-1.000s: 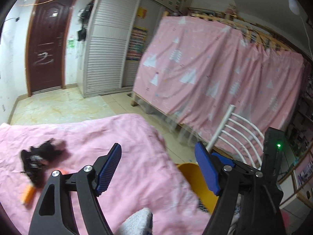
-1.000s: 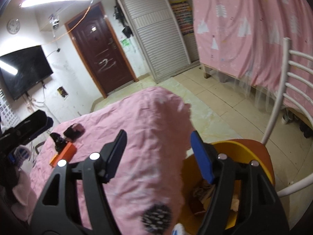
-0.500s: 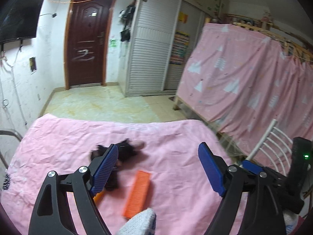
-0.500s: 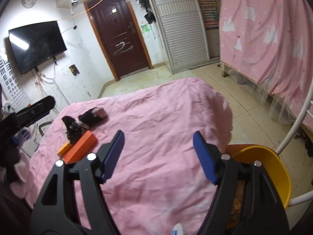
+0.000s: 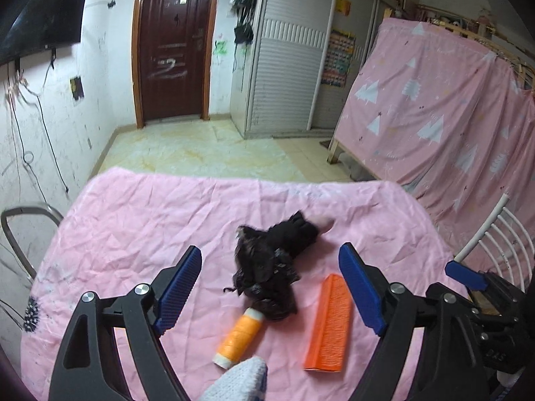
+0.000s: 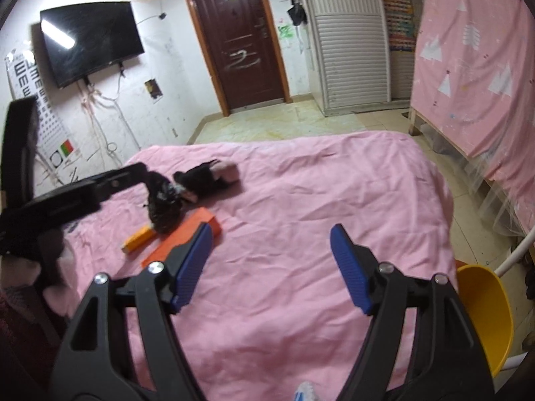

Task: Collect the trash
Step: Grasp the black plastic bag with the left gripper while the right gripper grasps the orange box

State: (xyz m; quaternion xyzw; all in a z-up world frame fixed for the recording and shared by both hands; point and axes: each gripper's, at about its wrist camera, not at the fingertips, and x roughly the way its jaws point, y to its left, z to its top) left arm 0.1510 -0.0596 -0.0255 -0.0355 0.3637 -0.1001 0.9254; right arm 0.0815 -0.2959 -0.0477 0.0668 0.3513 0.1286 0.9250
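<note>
Your left gripper [image 5: 271,287] hangs wide open over the black wad [image 5: 267,267], perhaps crumpled plastic, while your right gripper [image 6: 271,264] holds empty, parted fingers over bare pink sheet [image 6: 301,200] near the desk's edge.

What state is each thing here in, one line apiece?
left gripper: open, nothing between the fingers.
right gripper: open, holds nothing.
black crumpled bag: lying loose on the pink sheet.
orange spool: on its side, one end against the bag.
orange box: lying flat beside the bag.
yellow bin: open-topped, off the sheet's edge.
door: shut.
TV: off.
</note>
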